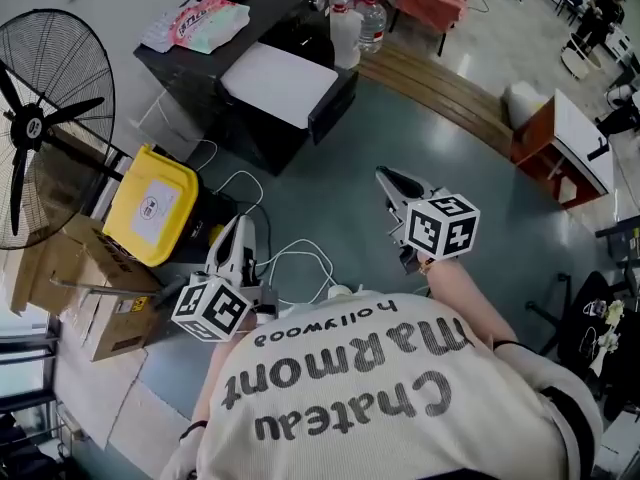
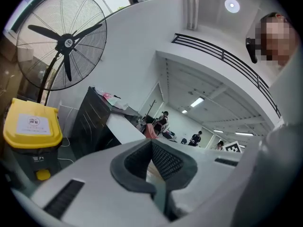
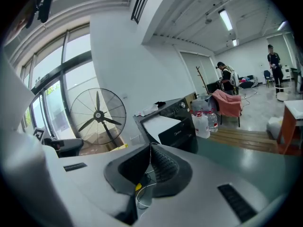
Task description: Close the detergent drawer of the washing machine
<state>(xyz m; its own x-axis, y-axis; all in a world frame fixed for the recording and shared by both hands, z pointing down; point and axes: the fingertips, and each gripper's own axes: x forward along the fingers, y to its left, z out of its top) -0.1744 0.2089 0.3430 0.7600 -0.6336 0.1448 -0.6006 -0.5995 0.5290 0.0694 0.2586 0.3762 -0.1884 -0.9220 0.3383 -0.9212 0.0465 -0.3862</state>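
Both shut and empty, left gripper (image 1: 238, 226) and right gripper (image 1: 388, 178) must likely first reach the distant washing machine (image 1: 262, 128).

The left gripper (image 2: 151, 144) has its jaws closed tip to tip, with nothing between them. Beyond it stands the washing machine (image 2: 92, 122), dark-sided with a white top. A yellow-lidded bin (image 2: 32, 126) sits just left of the machine, and a pedestal fan (image 2: 66, 44) stands higher to its left.
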